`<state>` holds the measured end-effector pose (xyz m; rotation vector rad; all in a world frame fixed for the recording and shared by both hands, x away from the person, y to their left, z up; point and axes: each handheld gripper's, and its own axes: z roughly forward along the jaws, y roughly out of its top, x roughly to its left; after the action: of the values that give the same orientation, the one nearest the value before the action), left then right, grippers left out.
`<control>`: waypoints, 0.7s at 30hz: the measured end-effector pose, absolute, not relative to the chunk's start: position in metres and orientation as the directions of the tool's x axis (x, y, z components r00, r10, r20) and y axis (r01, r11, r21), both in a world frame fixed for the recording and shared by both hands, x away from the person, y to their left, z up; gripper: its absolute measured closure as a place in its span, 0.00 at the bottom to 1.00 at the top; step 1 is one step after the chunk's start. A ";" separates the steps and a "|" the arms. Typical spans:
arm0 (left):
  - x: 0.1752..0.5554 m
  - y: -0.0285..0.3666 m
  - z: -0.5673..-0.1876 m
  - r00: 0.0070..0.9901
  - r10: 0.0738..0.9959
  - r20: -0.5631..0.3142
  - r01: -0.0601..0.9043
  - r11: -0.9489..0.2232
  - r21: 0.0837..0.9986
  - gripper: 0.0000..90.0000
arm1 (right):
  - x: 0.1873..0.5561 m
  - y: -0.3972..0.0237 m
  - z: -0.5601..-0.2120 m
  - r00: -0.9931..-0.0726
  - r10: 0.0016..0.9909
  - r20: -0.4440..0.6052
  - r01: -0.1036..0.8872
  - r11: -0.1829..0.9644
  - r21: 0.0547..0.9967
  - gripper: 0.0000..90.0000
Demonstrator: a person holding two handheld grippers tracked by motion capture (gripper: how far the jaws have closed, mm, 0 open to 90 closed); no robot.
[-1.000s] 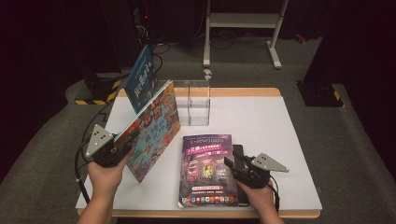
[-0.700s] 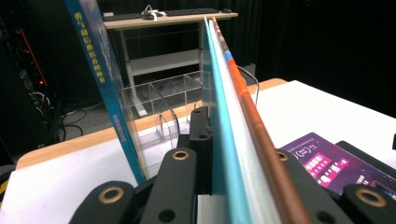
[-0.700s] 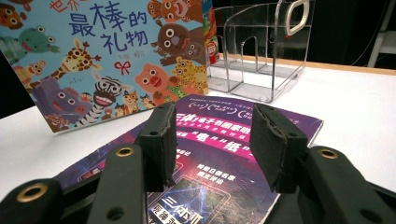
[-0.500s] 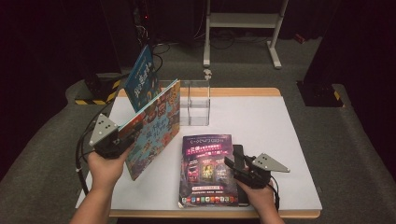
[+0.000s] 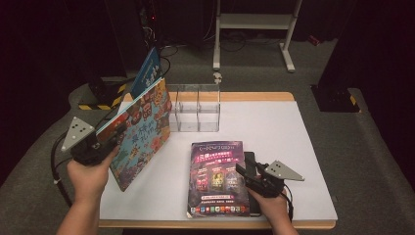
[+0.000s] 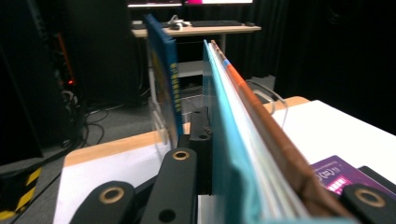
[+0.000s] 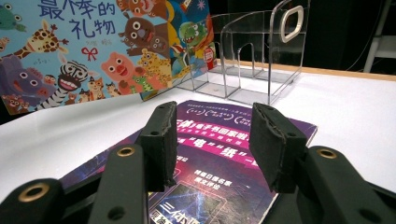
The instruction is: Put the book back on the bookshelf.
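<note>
Above the white table, the left gripper clamps a glossy picture book; the right gripper gapes over a purple book.

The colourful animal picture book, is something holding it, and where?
Yes. The left gripper clamps the colourful animal picture book at its lower edge, holding it tilted above the table.

1. A clear organizer is standing at the table's far edge, at centre frame.
2. A blue book is leaning at its left end, in the upper left.
3. A white stand is sitting on the floor at top centre.
4. A striped block is lying at left.
</note>
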<state>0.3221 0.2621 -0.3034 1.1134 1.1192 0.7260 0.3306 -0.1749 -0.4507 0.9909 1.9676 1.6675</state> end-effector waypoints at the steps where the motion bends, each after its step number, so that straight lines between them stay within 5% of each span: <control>1: 0.323 0.262 -0.305 0.308 0.894 -0.325 0.065 0.321 0.945 0.90 | 0.331 -0.175 -0.451 -0.681 0.715 0.157 0.271 0.047 0.961 0.57; 21: 0.388 0.214 -0.307 0.224 0.919 -0.325 -0.042 0.342 0.939 0.90 | 0.330 -0.181 -0.448 -0.684 0.710 0.165 0.263 0.029 0.964 0.58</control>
<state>0.3876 0.2142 -0.3069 0.9955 1.1383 0.8420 0.3303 -0.1807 -0.4484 0.9894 1.9516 1.6954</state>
